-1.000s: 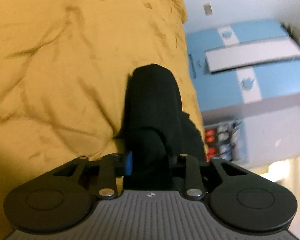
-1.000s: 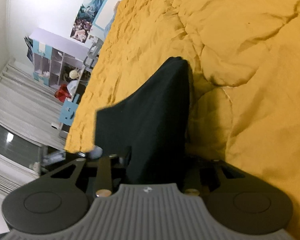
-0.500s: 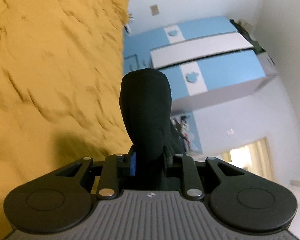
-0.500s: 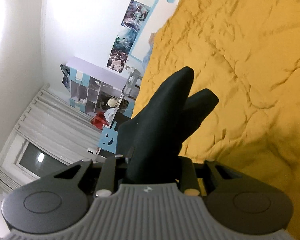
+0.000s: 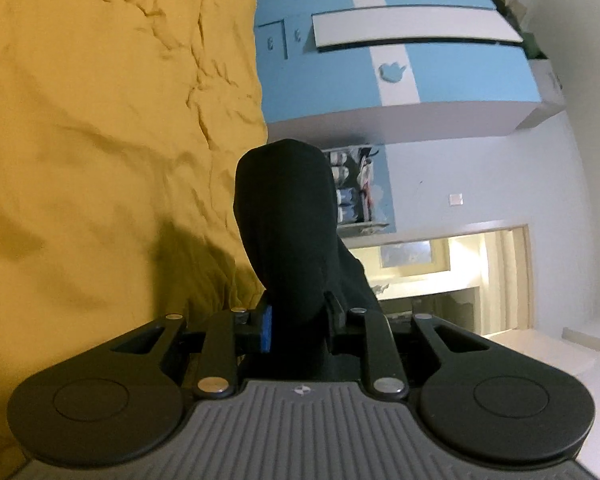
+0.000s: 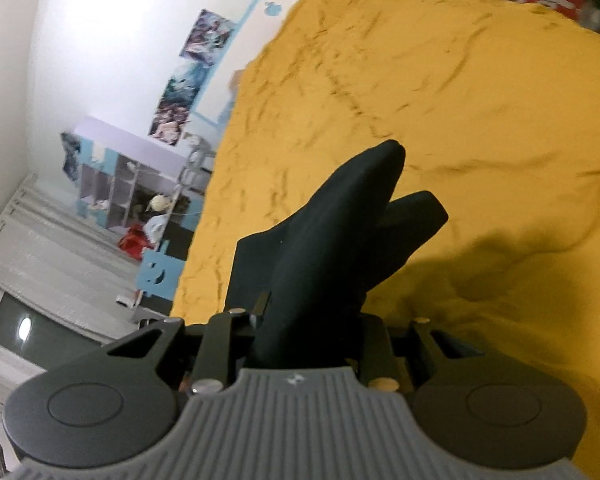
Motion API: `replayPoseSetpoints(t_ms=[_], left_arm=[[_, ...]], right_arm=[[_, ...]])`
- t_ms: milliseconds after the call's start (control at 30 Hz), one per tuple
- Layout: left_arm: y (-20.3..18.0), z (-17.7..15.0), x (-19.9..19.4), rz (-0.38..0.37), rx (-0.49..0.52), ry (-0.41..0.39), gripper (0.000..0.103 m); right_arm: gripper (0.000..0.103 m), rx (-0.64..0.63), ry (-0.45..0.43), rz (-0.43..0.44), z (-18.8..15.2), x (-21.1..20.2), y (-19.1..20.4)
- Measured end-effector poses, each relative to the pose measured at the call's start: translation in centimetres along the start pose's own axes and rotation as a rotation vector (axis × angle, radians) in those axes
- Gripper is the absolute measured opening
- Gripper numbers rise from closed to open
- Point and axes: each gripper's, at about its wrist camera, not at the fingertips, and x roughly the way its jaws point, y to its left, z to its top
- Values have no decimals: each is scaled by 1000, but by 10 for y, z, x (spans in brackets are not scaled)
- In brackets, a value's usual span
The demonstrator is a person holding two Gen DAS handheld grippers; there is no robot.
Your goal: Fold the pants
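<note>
Both the left gripper (image 5: 298,316) and the right gripper (image 6: 312,320) pinch bunched black pants (image 5: 286,232) between narrow fingers, the cloth's long axis running straight ahead past the fingertips, above the open yellow bed (image 5: 100,120), whose edge lies just beyond.

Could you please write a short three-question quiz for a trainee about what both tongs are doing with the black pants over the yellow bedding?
1. True or false: the left tongs are shut on the black pants.
2. Multiple choice: in the right wrist view, the fabric standing up from the right tongs ends in A) one rounded bulge, B) two separate lobes, C) a flat spread sheet.
3. Fill in: the surface behind the pants in both views is a wrinkled ____ bedding.

Key:
1. True; the fabric is pinched between the fingers.
2. B.
3. Yellow.
</note>
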Motion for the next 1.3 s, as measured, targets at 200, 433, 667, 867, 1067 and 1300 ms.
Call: replayPoseSetpoints(t_ms=[200,433,667,867,1067,1300], left_arm=[[-27,45,35,13,56,-8,26],[-31,102,96,71,91,-10,26],[18,133,143,171,18,10,26],[58,113,135,154,-107,-9,34],[39,78,127,184,8,3,40],[14,59,128,297,157,31,44]], right_arm=[[20,-59,-39,-12,39,-24,-4],[20,-29,-21,7,127,-10,-52],[23,58,23,3,164,37,-124],[34,132,68,-44,143,60,-180],[34,132,56,-33,115,31,-189],[48,90,31,-95,90,-5,-177]])
